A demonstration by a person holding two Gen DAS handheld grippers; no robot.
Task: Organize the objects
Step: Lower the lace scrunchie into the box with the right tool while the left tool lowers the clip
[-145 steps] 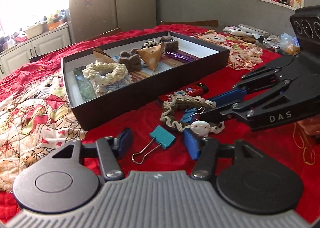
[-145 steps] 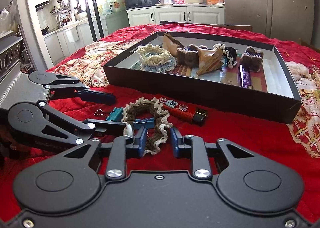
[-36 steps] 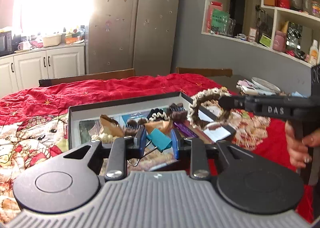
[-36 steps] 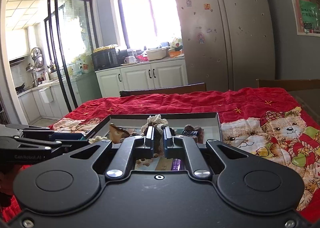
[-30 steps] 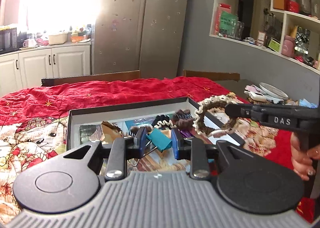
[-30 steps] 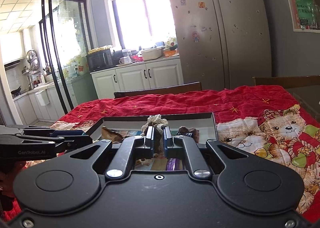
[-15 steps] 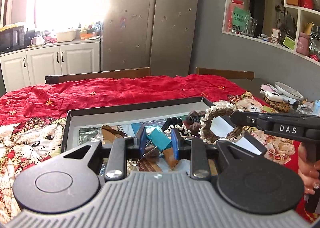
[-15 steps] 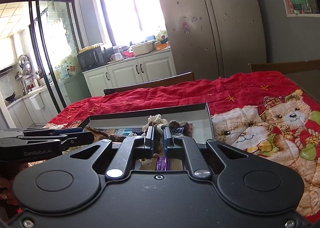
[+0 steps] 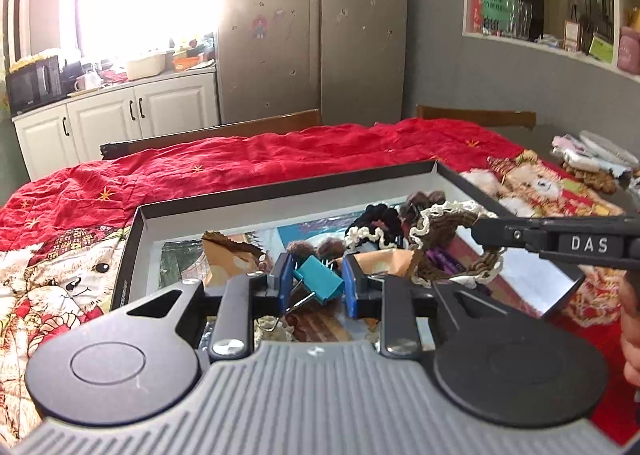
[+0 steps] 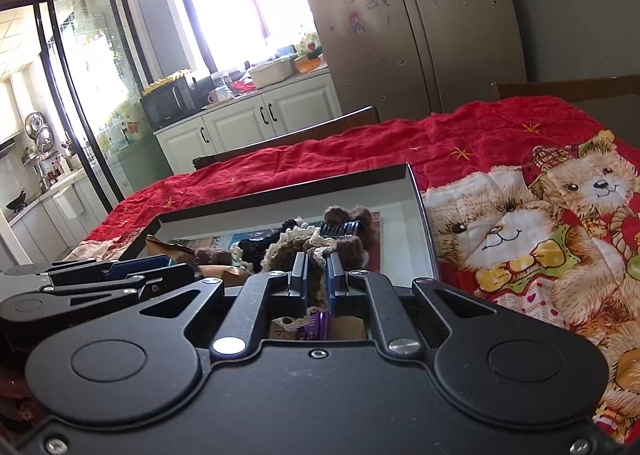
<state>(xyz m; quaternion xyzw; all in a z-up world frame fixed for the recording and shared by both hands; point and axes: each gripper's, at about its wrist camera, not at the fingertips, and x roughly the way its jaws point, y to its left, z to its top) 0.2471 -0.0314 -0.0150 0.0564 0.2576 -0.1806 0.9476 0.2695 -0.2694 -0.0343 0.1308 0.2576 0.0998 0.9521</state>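
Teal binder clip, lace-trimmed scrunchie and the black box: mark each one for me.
Teal binder clip [image 9: 318, 282], left wrist view, on its teal body.
Lace-trimmed scrunchie [image 9: 442, 220], left wrist view, on its upper brown band.
Black box [image 10: 280, 195], right wrist view, on its far rim.

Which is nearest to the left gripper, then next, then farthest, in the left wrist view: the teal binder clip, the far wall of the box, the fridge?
1. teal binder clip: clamped in the left gripper.
2. far wall of the box: ahead, beyond the clutter.
3. fridge: past the table, against the back wall.
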